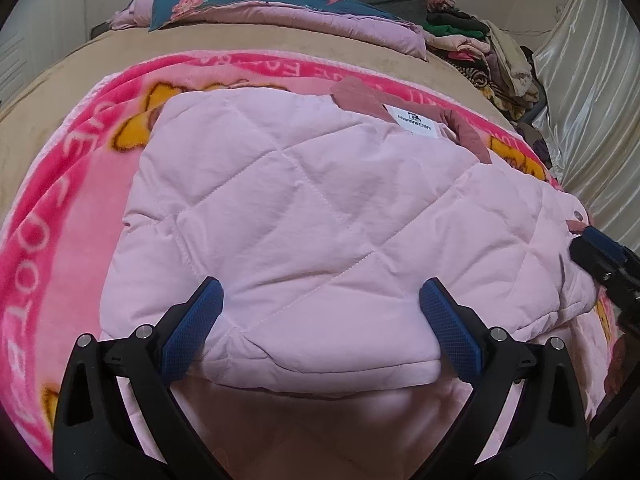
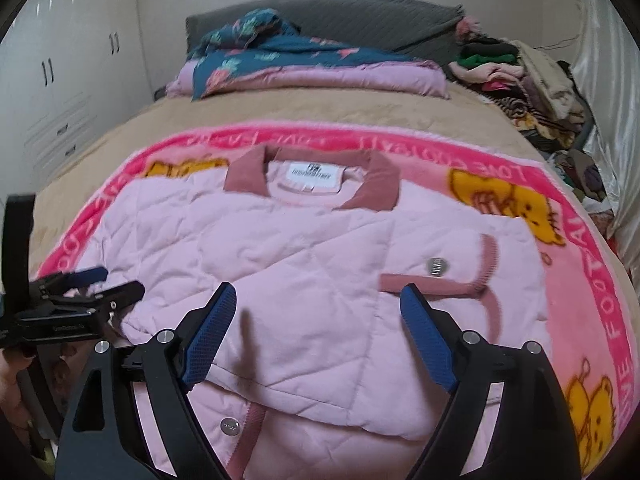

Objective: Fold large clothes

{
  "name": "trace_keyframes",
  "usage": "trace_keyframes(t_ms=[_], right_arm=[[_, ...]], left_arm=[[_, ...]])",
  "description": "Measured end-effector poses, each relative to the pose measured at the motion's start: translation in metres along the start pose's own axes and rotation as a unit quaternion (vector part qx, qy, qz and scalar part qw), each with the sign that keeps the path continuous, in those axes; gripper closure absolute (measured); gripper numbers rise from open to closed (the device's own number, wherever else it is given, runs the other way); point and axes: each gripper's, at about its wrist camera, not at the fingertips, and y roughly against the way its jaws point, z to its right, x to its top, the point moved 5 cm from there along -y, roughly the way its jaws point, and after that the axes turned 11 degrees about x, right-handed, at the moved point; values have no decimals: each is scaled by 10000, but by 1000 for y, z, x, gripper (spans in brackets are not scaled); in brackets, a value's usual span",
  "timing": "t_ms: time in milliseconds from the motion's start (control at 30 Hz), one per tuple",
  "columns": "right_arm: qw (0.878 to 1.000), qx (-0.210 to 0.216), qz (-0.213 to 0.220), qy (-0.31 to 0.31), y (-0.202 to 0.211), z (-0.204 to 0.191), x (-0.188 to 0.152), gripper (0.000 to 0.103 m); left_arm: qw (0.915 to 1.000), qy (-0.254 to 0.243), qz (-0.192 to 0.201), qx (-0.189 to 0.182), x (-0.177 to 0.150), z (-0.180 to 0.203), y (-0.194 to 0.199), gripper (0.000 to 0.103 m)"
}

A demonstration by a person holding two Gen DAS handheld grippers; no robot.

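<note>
A pale pink quilted jacket [image 1: 300, 184] [image 2: 320, 248] with a dusty-rose collar [image 2: 312, 180] lies folded on a bright pink cartoon blanket [image 1: 80, 208] [image 2: 560, 208]. My left gripper [image 1: 322, 292] is open wide, its blue pads straddling the jacket's near folded edge without pinching it. In the right wrist view the left gripper [image 2: 116, 284] sits at the jacket's left edge. My right gripper [image 2: 318, 292] is open over the jacket's front panel, with nothing held; a snap button [image 2: 436, 267] lies just beyond it. In the left wrist view the right gripper [image 1: 600, 256] is at the jacket's right edge.
The blanket covers a beige bed [image 2: 280, 116]. A folded floral quilt [image 2: 300, 64] lies at the head, and a heap of clothes [image 2: 520, 76] at the far right. White wardrobe doors [image 2: 60, 80] stand left, a shiny curtain [image 1: 592, 100] right. A hand [image 2: 12, 380] shows low left.
</note>
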Motion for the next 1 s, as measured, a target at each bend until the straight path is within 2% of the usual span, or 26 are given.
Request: trace_keyframes(t_ms=[200,333,633,833,1000], right_arm=[[9987,74,-426,-265,-28,14,-20,16],[9986,5,-468,-250,-41,18,-28,12],[9990,-33,-244,-366,-32,19,-34,12],[9959,220,97,-877,-3,22,-30,11],[9947,221,337,-941,21,19,-29,9]], left_arm=[[10000,-19,44,7,1,2,3,10],[10000,-65,52,39,2,4,6,10],[9999,70,85,86,2,-2,26,10],[9996,268,131,-31,7,-10,40,10],[9991,345,228,-130,11,-11,54,10]])
